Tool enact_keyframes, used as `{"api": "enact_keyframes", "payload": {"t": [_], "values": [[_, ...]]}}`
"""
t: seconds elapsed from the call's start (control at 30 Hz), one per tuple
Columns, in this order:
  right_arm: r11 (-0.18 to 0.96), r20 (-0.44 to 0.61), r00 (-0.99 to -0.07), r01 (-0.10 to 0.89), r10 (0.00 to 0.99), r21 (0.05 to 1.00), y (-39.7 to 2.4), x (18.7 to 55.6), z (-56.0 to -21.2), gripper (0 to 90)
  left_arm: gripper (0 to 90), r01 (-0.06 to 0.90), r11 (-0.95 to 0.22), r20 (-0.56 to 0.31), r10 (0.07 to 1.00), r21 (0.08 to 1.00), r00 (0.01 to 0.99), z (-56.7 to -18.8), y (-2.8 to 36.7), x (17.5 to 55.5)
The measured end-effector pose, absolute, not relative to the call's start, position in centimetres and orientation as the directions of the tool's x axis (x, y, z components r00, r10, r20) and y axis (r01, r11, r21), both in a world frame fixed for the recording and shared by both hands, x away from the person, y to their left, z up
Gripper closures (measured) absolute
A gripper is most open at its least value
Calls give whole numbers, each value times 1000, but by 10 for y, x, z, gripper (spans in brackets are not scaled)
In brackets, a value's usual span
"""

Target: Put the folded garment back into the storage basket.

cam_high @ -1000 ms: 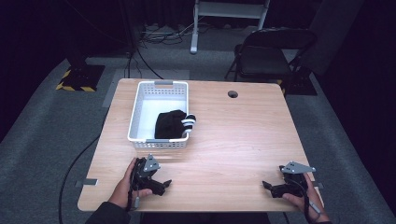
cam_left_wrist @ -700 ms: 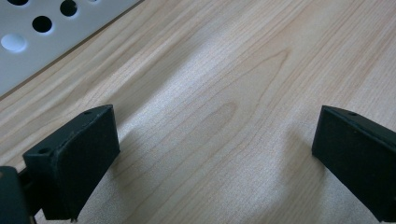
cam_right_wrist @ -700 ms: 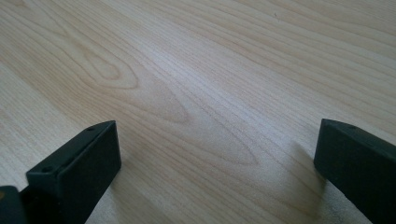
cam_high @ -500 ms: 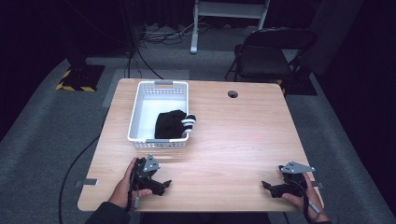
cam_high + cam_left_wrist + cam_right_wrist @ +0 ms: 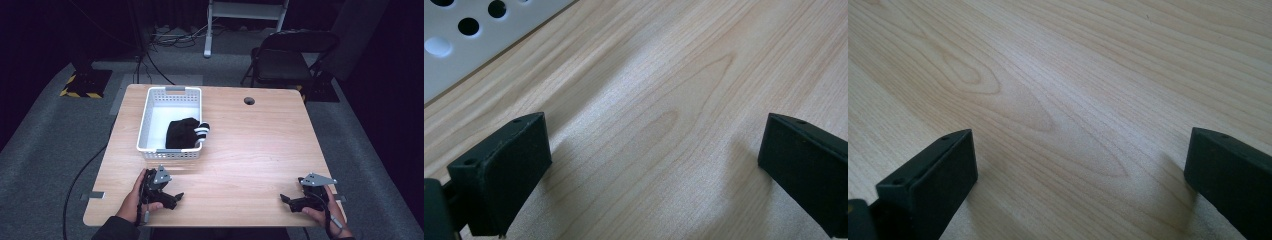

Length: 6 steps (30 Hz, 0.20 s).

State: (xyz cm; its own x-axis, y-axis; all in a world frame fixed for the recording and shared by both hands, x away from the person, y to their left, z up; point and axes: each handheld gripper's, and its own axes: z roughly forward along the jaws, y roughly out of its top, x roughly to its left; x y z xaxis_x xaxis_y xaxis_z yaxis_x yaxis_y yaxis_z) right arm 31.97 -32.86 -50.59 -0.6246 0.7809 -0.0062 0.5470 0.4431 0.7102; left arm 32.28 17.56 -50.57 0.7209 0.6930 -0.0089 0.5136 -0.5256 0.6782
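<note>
Near the table's front edge, both grippers rest with jaws spread wide, holding nothing.

Ahead of the left gripper (image 5: 172,196) sits the white basket (image 5: 150,120), its long axis running away from the person, with the black garment (image 5: 182,132) at its near right end. The right gripper (image 5: 287,201) lies well apart across the table (image 5: 260,145), so the left is nearer.

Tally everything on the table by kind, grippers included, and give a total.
White basket: 1
Black cloth bundle with white stripes, inside the basket: 1
Grippers, left gripper and right gripper, both open: 2
Total: 4
</note>
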Motion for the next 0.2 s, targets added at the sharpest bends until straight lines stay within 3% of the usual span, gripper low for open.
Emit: {"api": "enact_keyframes", "payload": {"t": [0.2], "values": [[446, -13, -624, 543, 781, 712, -328, 319, -506, 7, 4, 514, -525, -9, 694, 679, 720, -506, 175, 323]]}}
